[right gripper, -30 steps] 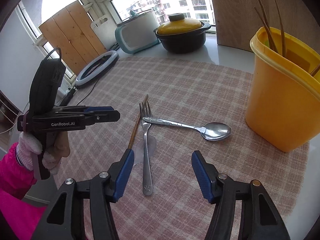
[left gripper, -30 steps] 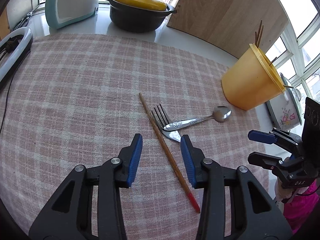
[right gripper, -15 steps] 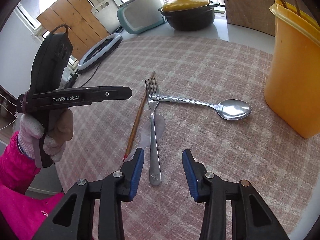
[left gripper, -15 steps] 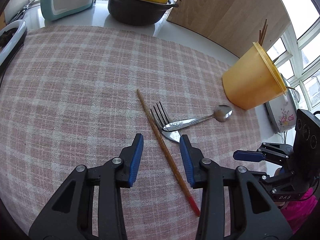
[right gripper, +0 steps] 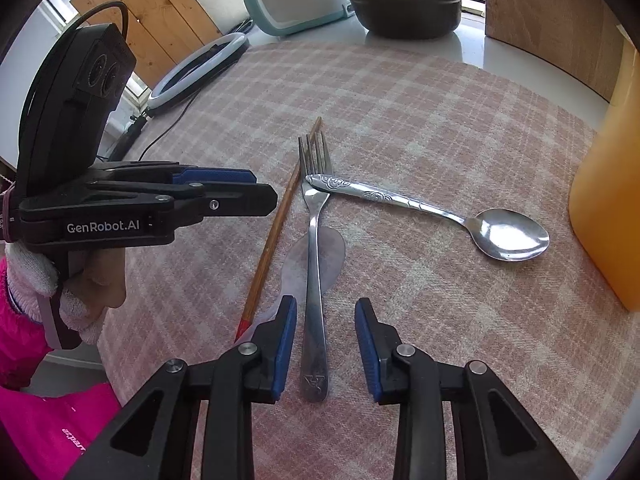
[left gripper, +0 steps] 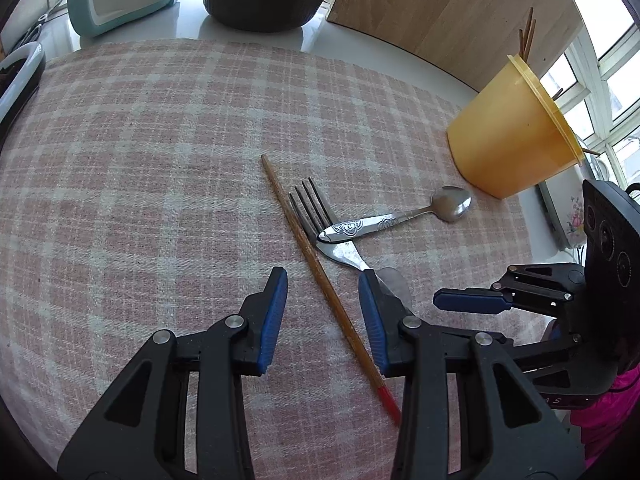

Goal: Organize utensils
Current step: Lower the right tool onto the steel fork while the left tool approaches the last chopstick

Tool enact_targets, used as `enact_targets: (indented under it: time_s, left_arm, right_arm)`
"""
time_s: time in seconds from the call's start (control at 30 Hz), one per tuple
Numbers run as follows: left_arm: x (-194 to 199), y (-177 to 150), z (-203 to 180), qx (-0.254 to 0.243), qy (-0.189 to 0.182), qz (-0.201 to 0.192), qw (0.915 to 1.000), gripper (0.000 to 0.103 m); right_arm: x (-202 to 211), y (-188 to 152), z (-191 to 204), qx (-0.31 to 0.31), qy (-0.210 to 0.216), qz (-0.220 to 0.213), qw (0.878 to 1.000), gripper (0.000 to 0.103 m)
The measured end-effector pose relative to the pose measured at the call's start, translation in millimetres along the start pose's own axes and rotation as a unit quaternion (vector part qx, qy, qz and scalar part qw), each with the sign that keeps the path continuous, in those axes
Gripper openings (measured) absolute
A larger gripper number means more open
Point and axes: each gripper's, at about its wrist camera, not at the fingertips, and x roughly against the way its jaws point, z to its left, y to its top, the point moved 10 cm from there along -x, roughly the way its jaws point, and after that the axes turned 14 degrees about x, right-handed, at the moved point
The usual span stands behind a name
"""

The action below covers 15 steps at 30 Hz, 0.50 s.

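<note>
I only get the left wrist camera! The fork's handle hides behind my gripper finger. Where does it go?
Observer: In the right wrist view the fork runs straight down between the jaws of the right gripper. They have just been closing, but there is a gap on both sides of the handle.
Operator: Is the chopstick in there too?
Observer: No. The chopstick lies outside them, and its red tip is beside the right gripper's left finger.
Operator: Who's holding my gripper?
Observer: A hand coming out of a pink sleeve holds the left gripper by its grip.
</note>
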Motion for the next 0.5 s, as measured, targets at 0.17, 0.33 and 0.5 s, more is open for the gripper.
enact_targets:
  time_s: [0.17,0.33,0.5]
  left_arm:
    - [-5.6,-2.5,-4.2,-0.02,0.019,-0.001,0.9996,0.03]
    - [-10.4,-2.6,-4.8,-0.024,0.026,0.002,0.9994,0.03]
    - [-15.3,-3.6,-4.5,-0.025,0.034,0.005,0.9991,0.03]
  right_arm:
    - [-3.1,0.5,0.9,0.01,-0.003,0.009,1.0,0.027]
    - [-3.3,4.4,-0.8,0.013,-0.004,0.008,1.0,0.026]
    - [-1.4,11.9,-7.0,0.01,-0.005,0.005,1.0,0.026]
